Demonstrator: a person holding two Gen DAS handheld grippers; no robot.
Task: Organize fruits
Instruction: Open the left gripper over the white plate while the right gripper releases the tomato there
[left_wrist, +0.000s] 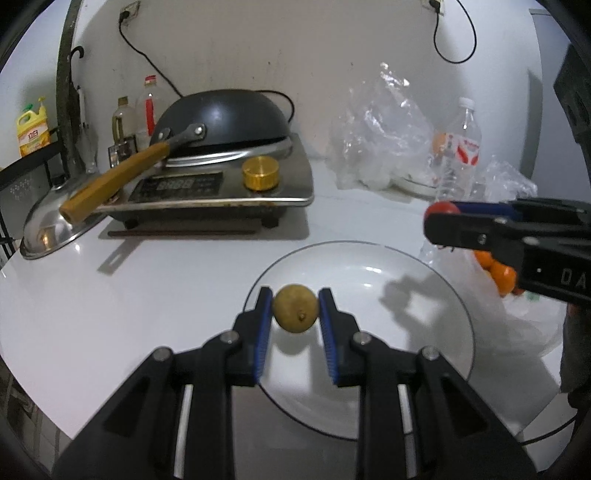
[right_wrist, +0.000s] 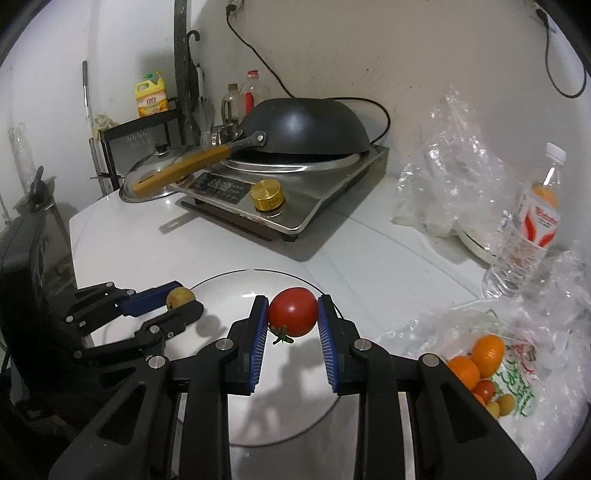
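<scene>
My left gripper (left_wrist: 295, 306) is shut on a small round yellow-brown fruit (left_wrist: 295, 308) and holds it over the left part of a white plate (left_wrist: 424, 332). My right gripper (right_wrist: 293, 314) is shut on a red tomato (right_wrist: 293, 312) above the same plate (right_wrist: 229, 291). The right gripper (left_wrist: 443, 218) shows at the right of the left wrist view with the tomato (left_wrist: 445, 207). The left gripper (right_wrist: 184, 301) with its fruit (right_wrist: 180, 297) shows at the left of the right wrist view. A plastic bag (right_wrist: 517, 373) holds oranges (right_wrist: 487, 349) and small fruits.
An induction cooker (left_wrist: 221, 184) with an upturned black wok (left_wrist: 221, 114) stands at the back. A steel lid (left_wrist: 48, 221) lies left of it. A water bottle (right_wrist: 532, 221), crumpled clear bags (left_wrist: 380, 133) and sauce bottles (left_wrist: 147, 107) stand along the wall.
</scene>
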